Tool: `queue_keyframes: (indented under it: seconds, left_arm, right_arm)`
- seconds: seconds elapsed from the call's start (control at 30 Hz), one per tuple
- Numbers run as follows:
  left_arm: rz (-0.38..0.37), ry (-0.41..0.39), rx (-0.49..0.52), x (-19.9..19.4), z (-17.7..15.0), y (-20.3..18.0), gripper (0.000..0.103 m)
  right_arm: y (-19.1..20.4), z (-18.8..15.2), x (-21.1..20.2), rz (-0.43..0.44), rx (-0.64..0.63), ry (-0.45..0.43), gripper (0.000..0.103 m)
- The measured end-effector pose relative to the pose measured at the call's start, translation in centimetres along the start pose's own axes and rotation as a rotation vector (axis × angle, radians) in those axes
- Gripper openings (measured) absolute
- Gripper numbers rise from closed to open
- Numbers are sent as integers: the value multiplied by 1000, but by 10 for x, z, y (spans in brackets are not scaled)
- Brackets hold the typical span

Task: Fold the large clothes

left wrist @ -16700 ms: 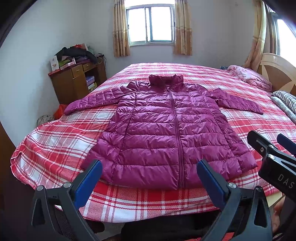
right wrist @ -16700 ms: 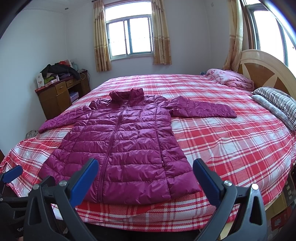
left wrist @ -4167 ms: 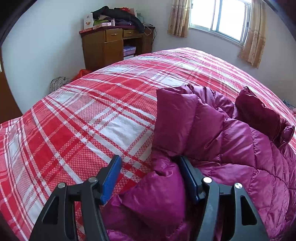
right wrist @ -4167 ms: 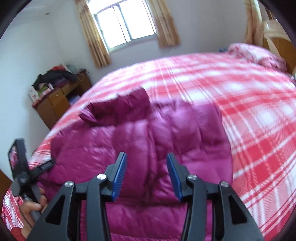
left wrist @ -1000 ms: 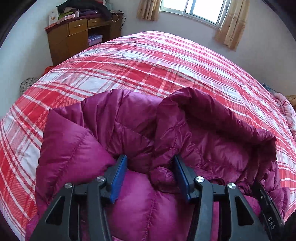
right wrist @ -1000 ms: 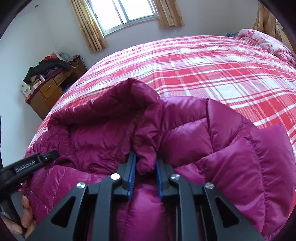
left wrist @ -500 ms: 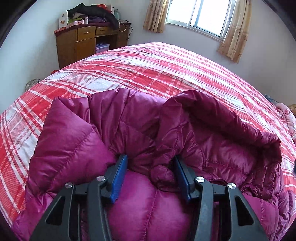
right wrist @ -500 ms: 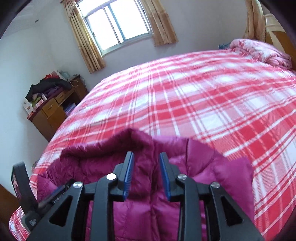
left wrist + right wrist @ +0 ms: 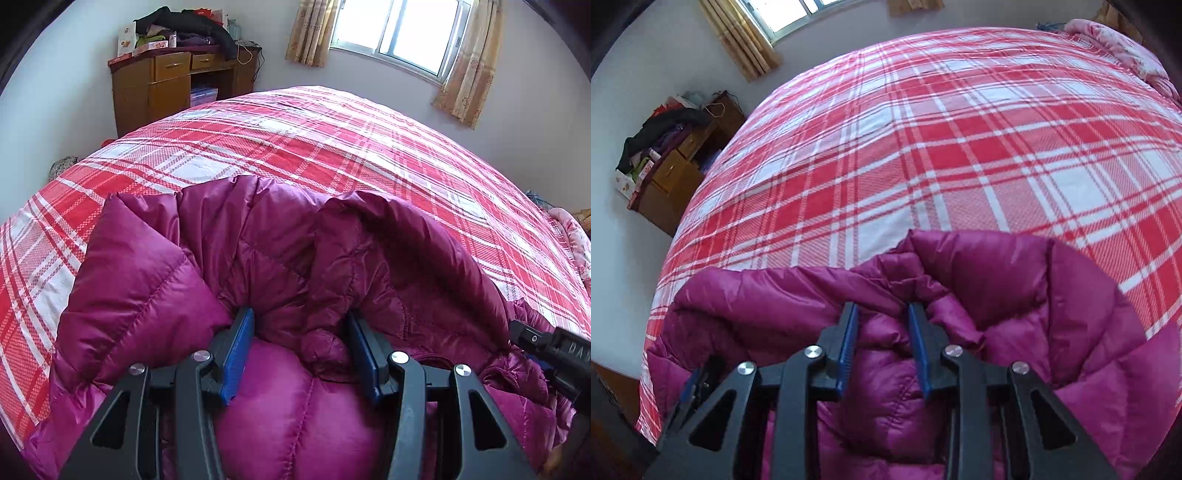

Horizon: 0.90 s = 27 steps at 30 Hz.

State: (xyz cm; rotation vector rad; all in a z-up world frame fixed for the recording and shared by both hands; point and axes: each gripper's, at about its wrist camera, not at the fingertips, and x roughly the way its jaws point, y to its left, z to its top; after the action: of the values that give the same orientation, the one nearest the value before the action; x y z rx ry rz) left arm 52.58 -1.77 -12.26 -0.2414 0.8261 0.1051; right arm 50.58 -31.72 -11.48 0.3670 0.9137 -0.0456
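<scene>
The purple jacket [image 9: 280,266] lies bunched at the near edge of the plaid bed [image 9: 332,147], toward six o'clock in both views. The left gripper [image 9: 301,343] has its blue pads pressed around a thick roll of jacket near the collar. The right gripper [image 9: 882,332] pinches a narrower fold of the same jacket between its nearly closed pads. A wooden dresser [image 9: 166,85] piled with clothes stands at eleven o'clock, and a curtained window [image 9: 399,33] at one o'clock.
</scene>
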Motion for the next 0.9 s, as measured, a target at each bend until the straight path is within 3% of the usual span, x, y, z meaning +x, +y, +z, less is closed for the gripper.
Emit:
queue_keyframes:
  seconds: [0.07, 0.2, 0.33, 0.43, 0.5, 0.63, 0.77, 0.83, 0.9]
  left_arm:
    - [-35, 4, -6, -3, 0, 3, 53]
    - [-90, 26, 4, -25, 3, 14, 53]
    - [-105, -77, 31, -72, 24, 10, 53]
    - [-125, -125, 124, -84, 56, -24, 53]
    - [-144, -127, 165, -73, 75, -46, 53]
    - [-94, 17, 137, -12, 90, -66, 53]
    - [82, 96, 183, 30, 60, -48, 53]
    - [44, 94, 170, 35, 39, -32, 55]
    - [25, 45, 150, 29, 29, -25, 55]
  right_arm:
    - [7, -8, 1, -35, -85, -49, 29]
    - [16, -8, 0, -82, -124, -69, 30]
    - [12, -10, -3, -65, -118, -91, 30]
    - [12, -11, -3, -48, -111, -99, 30]
    - [9, -12, -4, -31, -99, -103, 30]
    - [6, -14, -7, -10, -83, -110, 30]
    - [5, -14, -7, -2, -81, -110, 30]
    - [4, -14, -7, 6, -78, -110, 30]
    - [5, -13, -7, 6, -76, -108, 30]
